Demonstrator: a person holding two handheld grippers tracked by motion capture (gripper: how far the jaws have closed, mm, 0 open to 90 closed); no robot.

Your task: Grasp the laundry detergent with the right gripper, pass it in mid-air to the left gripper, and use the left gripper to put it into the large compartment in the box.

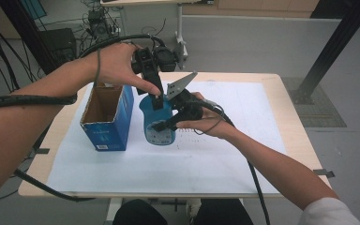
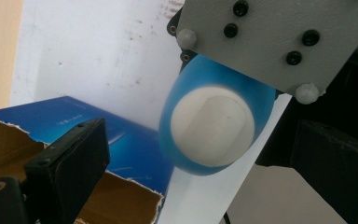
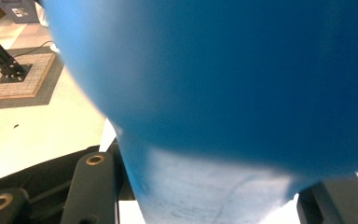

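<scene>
A blue bottle (image 1: pixel 150 112) with a white cap (image 2: pixel 212 126) stands upright on the white paper (image 1: pixel 168 164). My right gripper (image 1: pixel 165 124) comes in from the right and is shut on the bottle's body; the blue bottle (image 3: pixel 214 70) sits between its jaws in the right gripper view, right gripper (image 3: pixel 216 193). My left gripper (image 1: pixel 155 97) hangs above the bottle's top and points down. In the left gripper view the left gripper (image 2: pixel 203 140) has its jaws spread wide on either side of the cap, clear of it. The right gripper's grey plate (image 2: pixel 270 37) covers part of the bottle.
An open blue cardboard box (image 1: pixel 108 117) stands just left of the bottle, the same box (image 2: pixel 121 144) lying under my left jaw. The paper covers most of the wooden table (image 1: pixel 290 122). Cables trail off the table's left and front.
</scene>
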